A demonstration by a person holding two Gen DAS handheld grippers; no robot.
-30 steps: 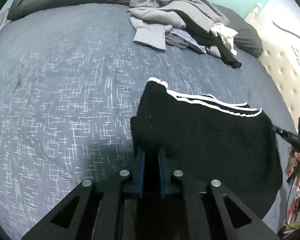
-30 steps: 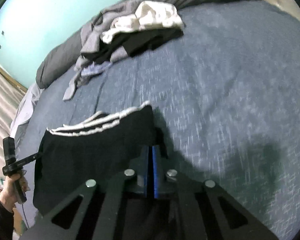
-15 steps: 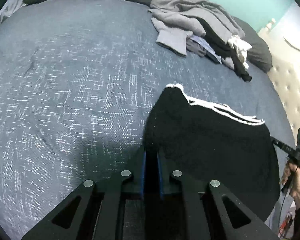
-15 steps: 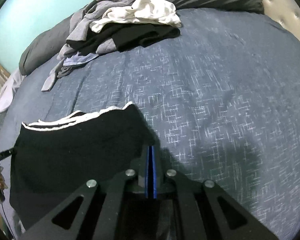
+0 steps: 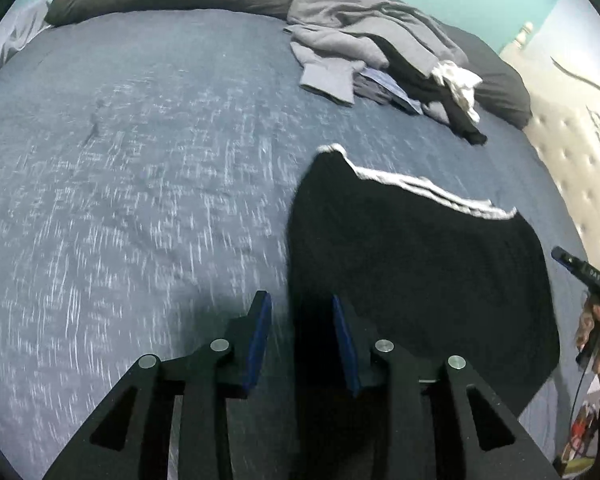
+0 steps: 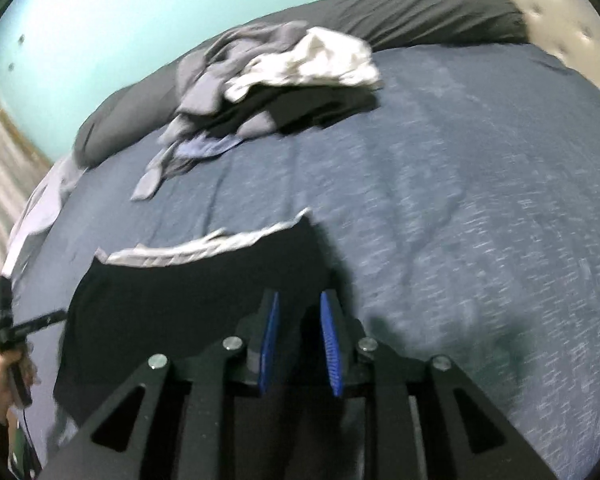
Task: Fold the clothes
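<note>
Black cloth with white stripes along its far edge, the black garment [image 5: 412, 264], lies flat on the blue-grey bedspread [image 5: 140, 200] near the bed's front edge, its outline compact and roughly rectangular, with the stripes seeming to run in stacked layers as though one part lies over another. The left gripper [image 5: 298, 316] sits over the garment's near left corner with its blue-padded jaws spread apart and nothing pinched between them; the right gripper [image 6: 299, 312] sits over the near right corner, jaws likewise parted and empty. Both views are blurred by motion, so whether the pads touch the cloth cannot be told. A person's hand [image 5: 596, 332] holding the other gripper's handle shows at the right of the left view. Judging by the parted jaws at the two near corners, the step in hand looks like either a release after laying a fold down or a reach to take those corners; the pictures fit both. A loose pile of clothes [image 6: 276, 80] in grey, white and black rests farther up the bed by the dark pillows [image 6: 432, 8], well apart from the garment and plainly not folded.
</note>
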